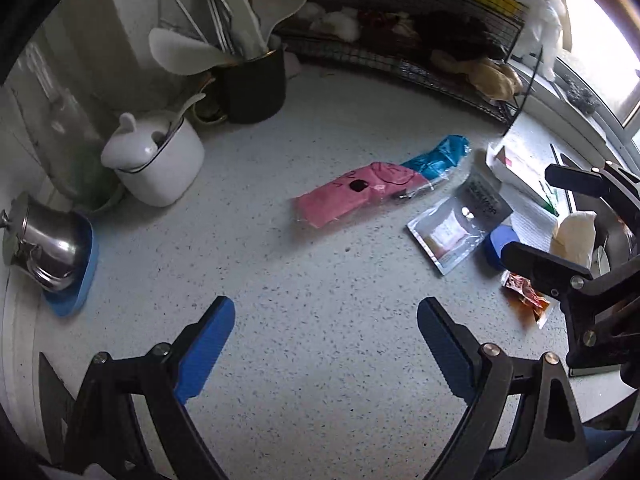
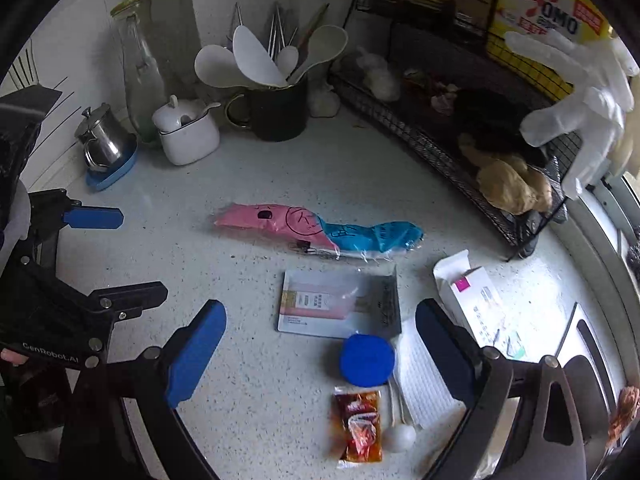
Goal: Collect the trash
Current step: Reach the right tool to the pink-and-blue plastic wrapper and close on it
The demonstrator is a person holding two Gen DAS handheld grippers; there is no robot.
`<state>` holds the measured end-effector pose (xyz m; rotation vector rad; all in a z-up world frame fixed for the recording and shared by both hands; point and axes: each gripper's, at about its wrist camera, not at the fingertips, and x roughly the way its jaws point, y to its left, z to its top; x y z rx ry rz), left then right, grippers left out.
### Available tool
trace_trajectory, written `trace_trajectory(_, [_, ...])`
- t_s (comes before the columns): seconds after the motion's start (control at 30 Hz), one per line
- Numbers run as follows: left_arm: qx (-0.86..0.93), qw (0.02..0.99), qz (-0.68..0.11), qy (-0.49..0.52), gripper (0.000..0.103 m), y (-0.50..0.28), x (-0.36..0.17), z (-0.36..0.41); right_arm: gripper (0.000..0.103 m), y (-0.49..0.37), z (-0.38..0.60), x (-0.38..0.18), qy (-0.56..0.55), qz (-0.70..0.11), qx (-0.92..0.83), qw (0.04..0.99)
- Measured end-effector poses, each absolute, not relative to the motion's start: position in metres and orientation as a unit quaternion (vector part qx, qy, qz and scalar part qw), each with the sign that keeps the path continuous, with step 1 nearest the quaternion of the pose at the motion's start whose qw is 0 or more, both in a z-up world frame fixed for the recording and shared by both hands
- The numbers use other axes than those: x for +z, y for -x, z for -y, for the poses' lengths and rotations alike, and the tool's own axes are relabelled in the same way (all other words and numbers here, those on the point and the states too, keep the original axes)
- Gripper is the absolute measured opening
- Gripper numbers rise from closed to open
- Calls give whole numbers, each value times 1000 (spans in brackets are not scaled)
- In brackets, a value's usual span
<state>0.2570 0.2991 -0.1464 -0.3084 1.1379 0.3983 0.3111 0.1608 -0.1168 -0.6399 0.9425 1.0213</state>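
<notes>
Here the trash lies scattered on the speckled desk, none of it picked up yet. In the right wrist view the right gripper has its jaws spread wide and empty, and a blue lid and a red sauce packet sit almost between its fingers, low in the centre of the frame. A flat clear pouch lies just above them, and the pink and blue bag beyond, its long axis running left to right. The left gripper, jaws also spread and empty, hangs over bare desk; in its view the bag lies above, right of centre. The right gripper looks nearer the small litter.
</notes>
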Motion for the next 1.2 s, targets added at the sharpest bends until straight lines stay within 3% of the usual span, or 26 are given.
trace_trajectory(0.63, [243,773,-557,182,92,-265,-200,-370,95,-341,-263,-190,387,-426,507,642])
trace_trajectory(0.7, [240,771,-562,180,92,-268,-205,-372,85,-343,-267,-198,391,-431,510,633])
trace_trajectory(0.83, [237,770,-564,181,92,-270,-208,-374,79,-346,-272,-204,387,-438,511,630])
trace_trajectory(0.93, [236,772,-560,188,92,-270,-205,-376,63,-346,-272,-201,378,-440,515,632])
trace_trajectory(1.0, [236,774,-556,188,92,-271,-201,-375,39,-348,-270,-198,369,-446,517,630])
trace_trajectory(1.07, [238,777,-554,181,92,-272,-195,-373,27,-349,-269,-192,377,-440,506,639])
trace_trajectory(1.2, [227,793,-538,175,92,-273,-177,-361,20,-350,-253,-166,349,-423,502,668])
